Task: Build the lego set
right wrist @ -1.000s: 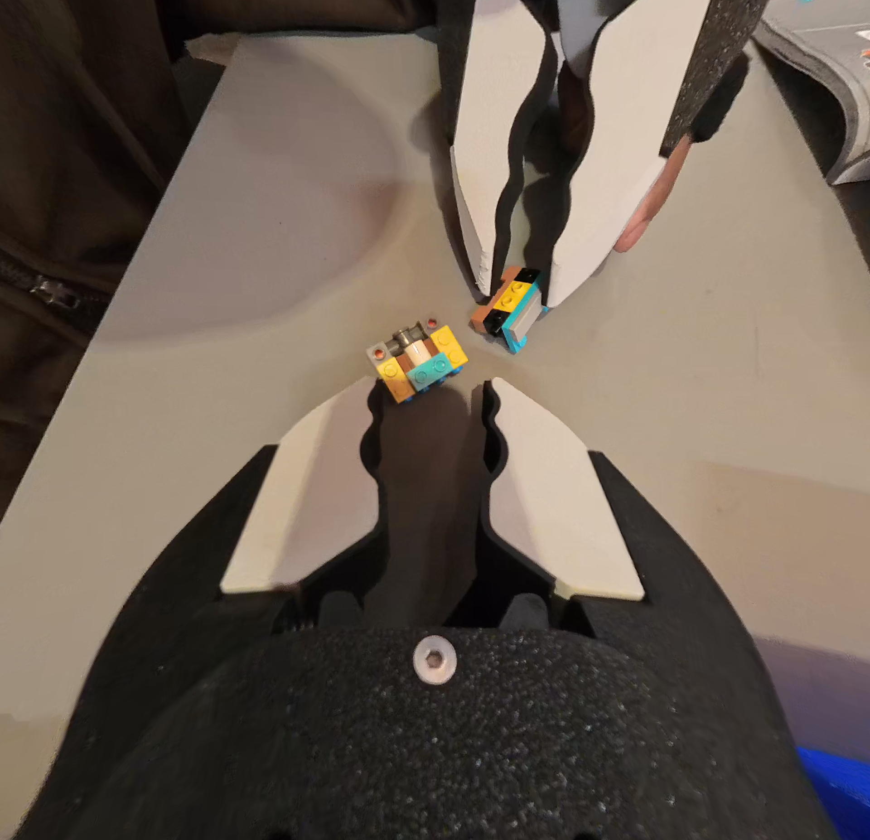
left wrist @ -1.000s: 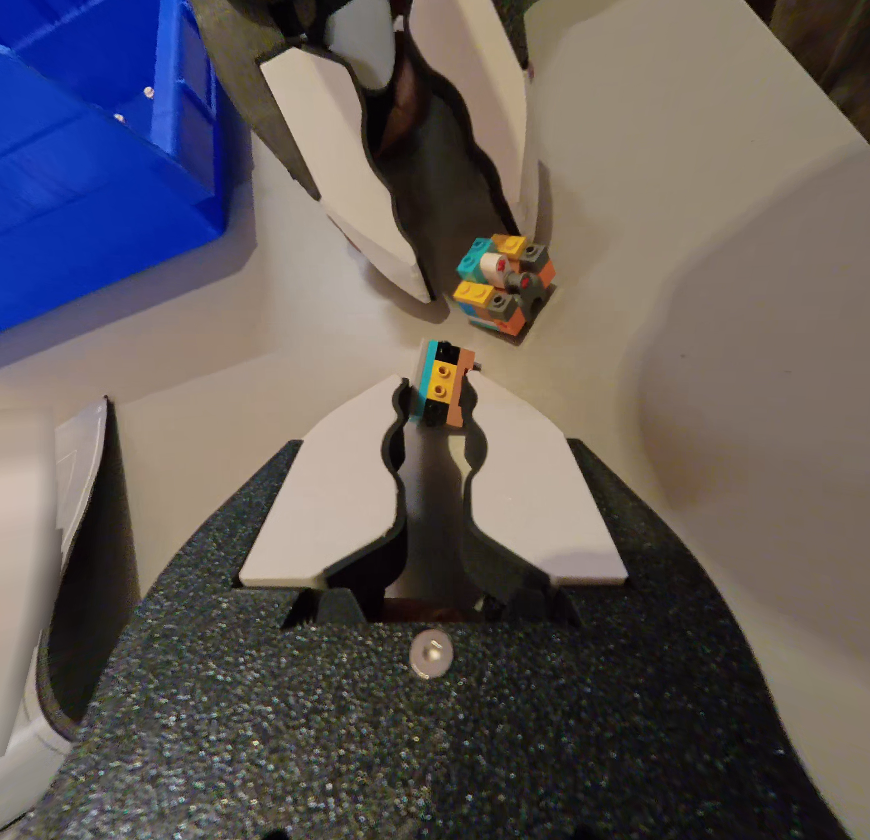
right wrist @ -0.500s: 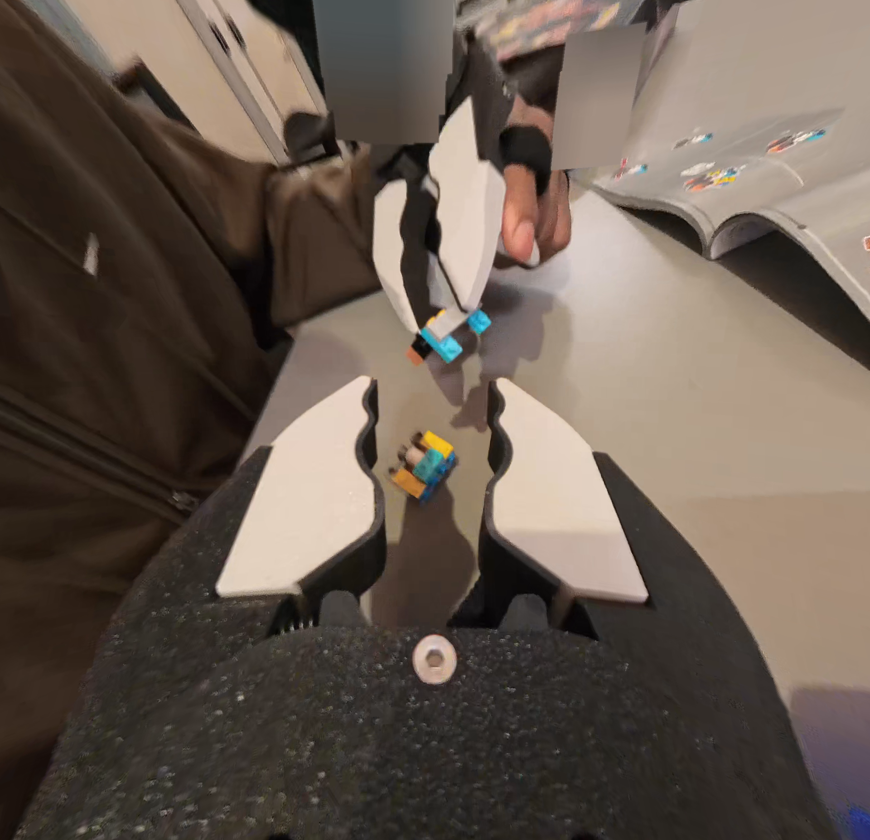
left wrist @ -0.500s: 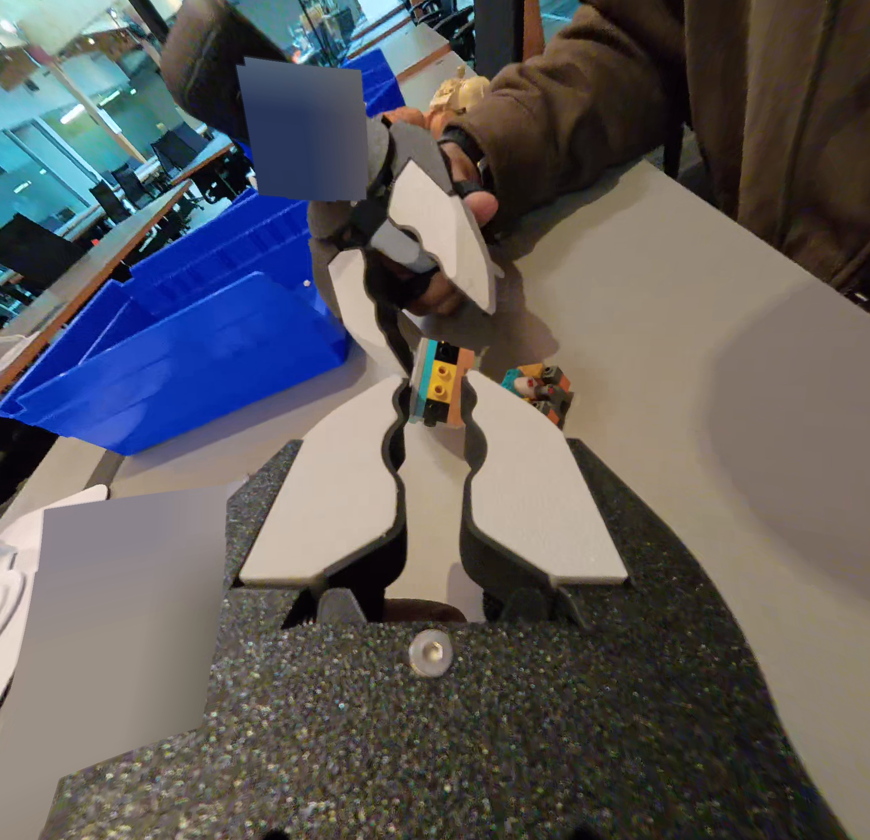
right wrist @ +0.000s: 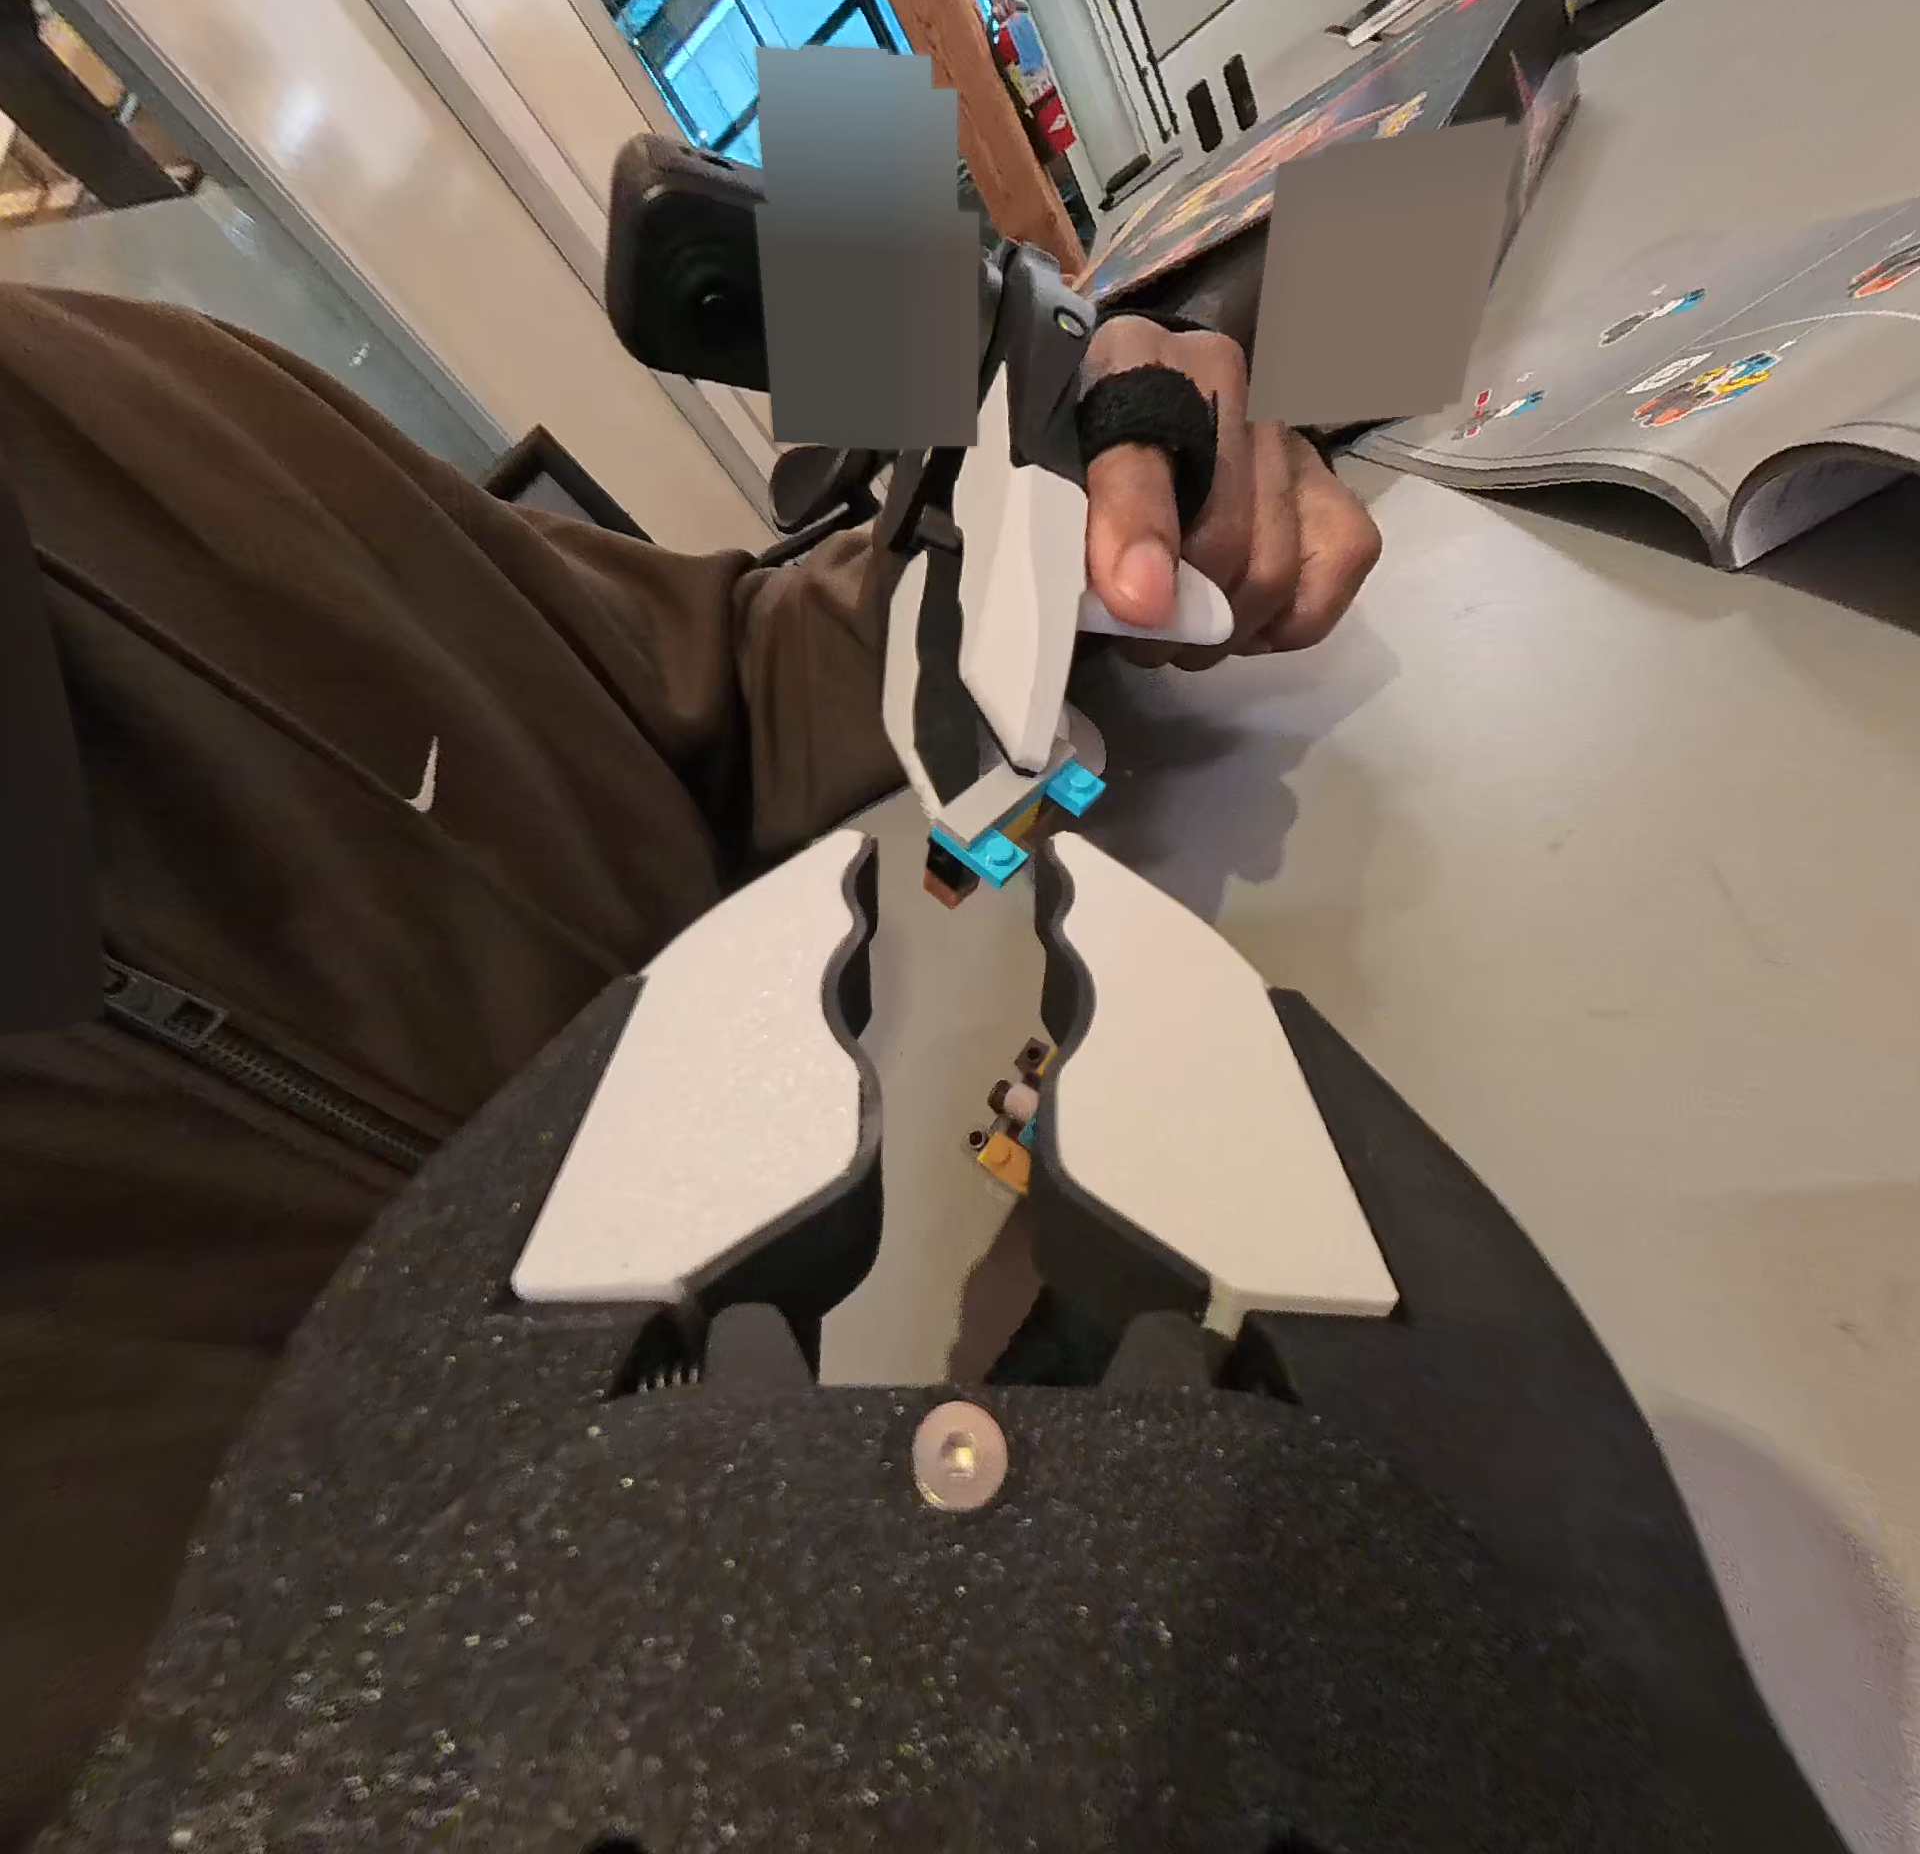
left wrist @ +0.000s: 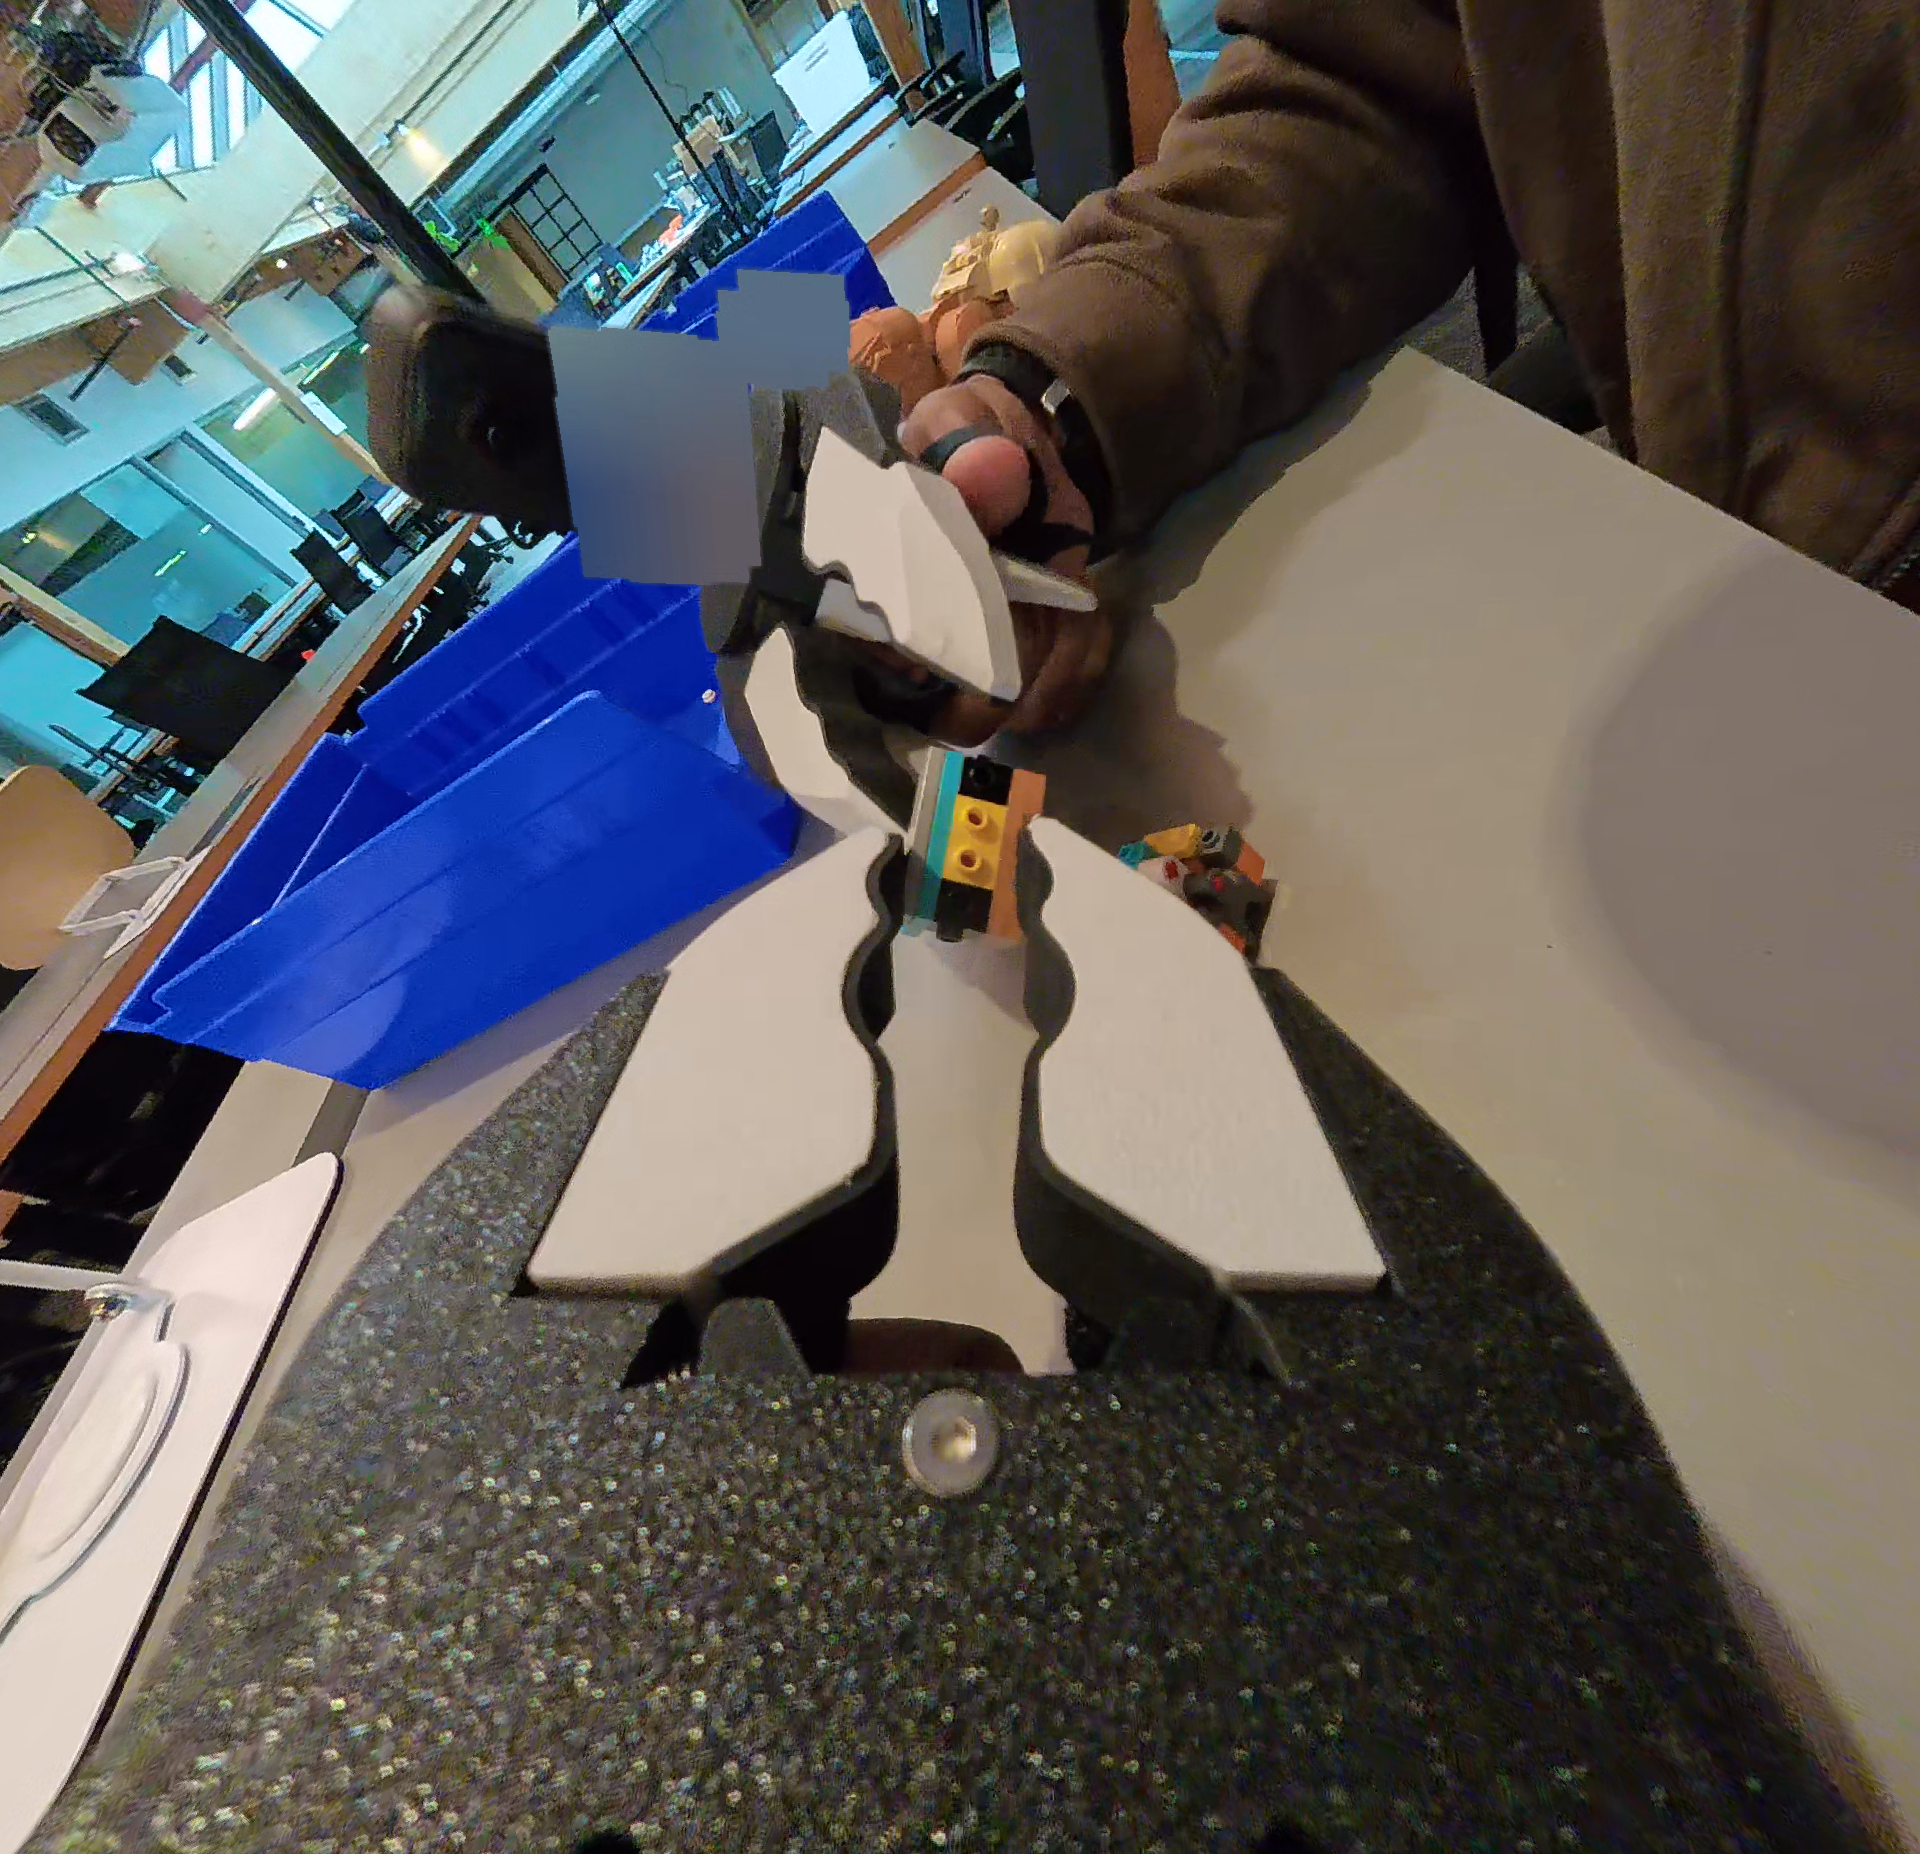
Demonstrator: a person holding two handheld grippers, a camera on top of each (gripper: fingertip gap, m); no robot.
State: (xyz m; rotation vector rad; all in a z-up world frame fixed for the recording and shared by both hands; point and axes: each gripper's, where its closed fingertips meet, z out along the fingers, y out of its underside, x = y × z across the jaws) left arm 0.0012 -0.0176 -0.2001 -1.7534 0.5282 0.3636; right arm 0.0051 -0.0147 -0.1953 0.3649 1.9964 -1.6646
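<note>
On a grey table (left wrist: 1558,724) in an open office, the left gripper (left wrist: 961,874) pinched a lego piece (left wrist: 968,848); the right gripper (right wrist: 956,859) stood spread, empty.

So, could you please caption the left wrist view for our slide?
Left tongs grip a small teal, yellow, black and orange brick assembly above the grey table; right tongs wait open.

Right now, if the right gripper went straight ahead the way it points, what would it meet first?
Probably the small lego piece clamped in the left gripper: it hangs just beyond the right gripper, whose fingertips are open and empty. Depth is unclear, though. The other lego assembly lies below on the table.
</note>
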